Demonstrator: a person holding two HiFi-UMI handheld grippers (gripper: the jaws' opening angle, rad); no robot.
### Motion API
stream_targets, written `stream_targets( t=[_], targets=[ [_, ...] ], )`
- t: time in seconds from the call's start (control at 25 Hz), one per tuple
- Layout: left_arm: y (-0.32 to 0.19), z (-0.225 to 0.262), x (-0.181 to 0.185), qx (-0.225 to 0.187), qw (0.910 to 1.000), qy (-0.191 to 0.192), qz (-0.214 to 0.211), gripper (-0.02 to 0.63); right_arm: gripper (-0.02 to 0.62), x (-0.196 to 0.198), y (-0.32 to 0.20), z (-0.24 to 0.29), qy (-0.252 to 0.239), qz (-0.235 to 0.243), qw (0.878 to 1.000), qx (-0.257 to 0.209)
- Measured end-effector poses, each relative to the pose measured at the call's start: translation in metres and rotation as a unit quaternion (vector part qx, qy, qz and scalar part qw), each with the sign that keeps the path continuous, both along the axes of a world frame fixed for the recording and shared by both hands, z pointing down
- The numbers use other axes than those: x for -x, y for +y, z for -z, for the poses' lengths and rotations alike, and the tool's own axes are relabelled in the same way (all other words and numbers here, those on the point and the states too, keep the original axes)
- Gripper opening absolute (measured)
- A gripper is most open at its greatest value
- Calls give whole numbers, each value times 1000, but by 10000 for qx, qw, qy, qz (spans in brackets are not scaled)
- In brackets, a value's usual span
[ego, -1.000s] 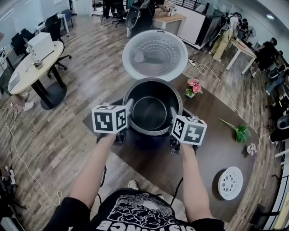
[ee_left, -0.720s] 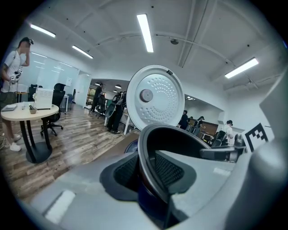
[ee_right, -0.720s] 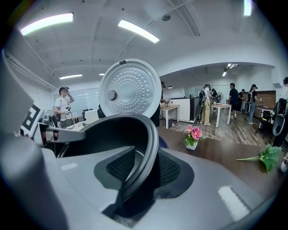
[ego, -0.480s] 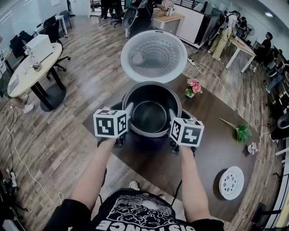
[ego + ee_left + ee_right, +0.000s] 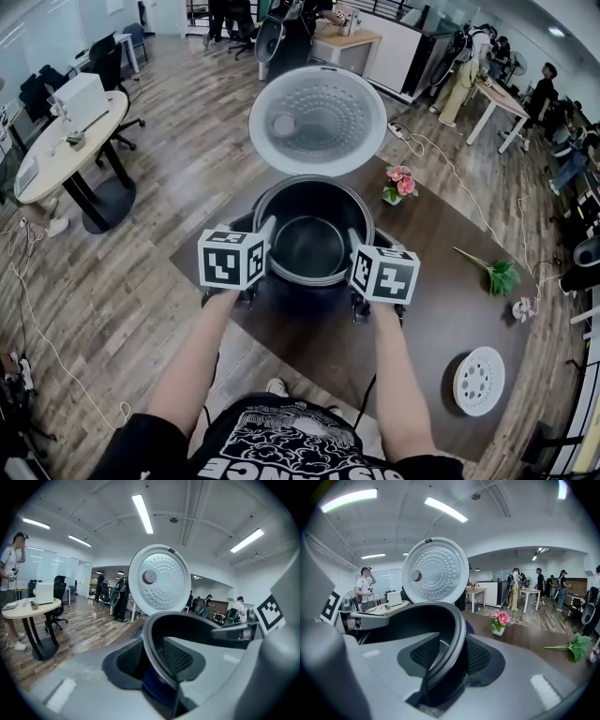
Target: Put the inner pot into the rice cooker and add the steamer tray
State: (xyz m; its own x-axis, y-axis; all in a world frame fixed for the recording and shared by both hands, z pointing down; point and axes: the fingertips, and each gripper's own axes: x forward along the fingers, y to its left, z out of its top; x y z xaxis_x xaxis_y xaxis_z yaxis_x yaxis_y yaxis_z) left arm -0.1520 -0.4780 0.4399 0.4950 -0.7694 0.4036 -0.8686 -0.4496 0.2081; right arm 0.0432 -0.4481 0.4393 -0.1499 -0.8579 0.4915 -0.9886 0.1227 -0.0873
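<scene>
The dark inner pot sits down inside the dark blue rice cooker, whose white lid stands open behind it. My left gripper straddles the pot's left rim and my right gripper the right rim. In the left gripper view the rim runs between the pads of the gripper. In the right gripper view the rim runs between the pads of the gripper with a sliver of gap. Both jaws have just been opening around the rim. The white perforated steamer tray lies flat at the table's right front.
On the brown table stand a small pot of pink flowers, a green sprig and a small pale object. A round white table with chairs stands at the left, on the wooden floor. People stand at the far desks.
Both grippers and the pot stay almost where they were. The view has shifted slightly, so the lid sits a little more to the left.
</scene>
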Motion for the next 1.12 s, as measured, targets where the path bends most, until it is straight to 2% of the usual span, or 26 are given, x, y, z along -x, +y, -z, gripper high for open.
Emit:
stream_targets(
  t=[0.28,0.48,0.76,1.12],
  targets=[
    [0,0,-1,22,10000,3,-15,130,156,-3,0,2,-10,-86,9999,-62],
    [0,-1,-1,-32,10000,-64,9,140,201,-4,1,-4,343,-25,9994,-88],
    [2,5,-1,-109,9999,-34,-6,156,199,-3,4,1,204,45,9997,-158],
    [13,39,-18,-506,9986,-106,-52,172,201,-18,22,25,116,64,9985,-524]
  ],
)
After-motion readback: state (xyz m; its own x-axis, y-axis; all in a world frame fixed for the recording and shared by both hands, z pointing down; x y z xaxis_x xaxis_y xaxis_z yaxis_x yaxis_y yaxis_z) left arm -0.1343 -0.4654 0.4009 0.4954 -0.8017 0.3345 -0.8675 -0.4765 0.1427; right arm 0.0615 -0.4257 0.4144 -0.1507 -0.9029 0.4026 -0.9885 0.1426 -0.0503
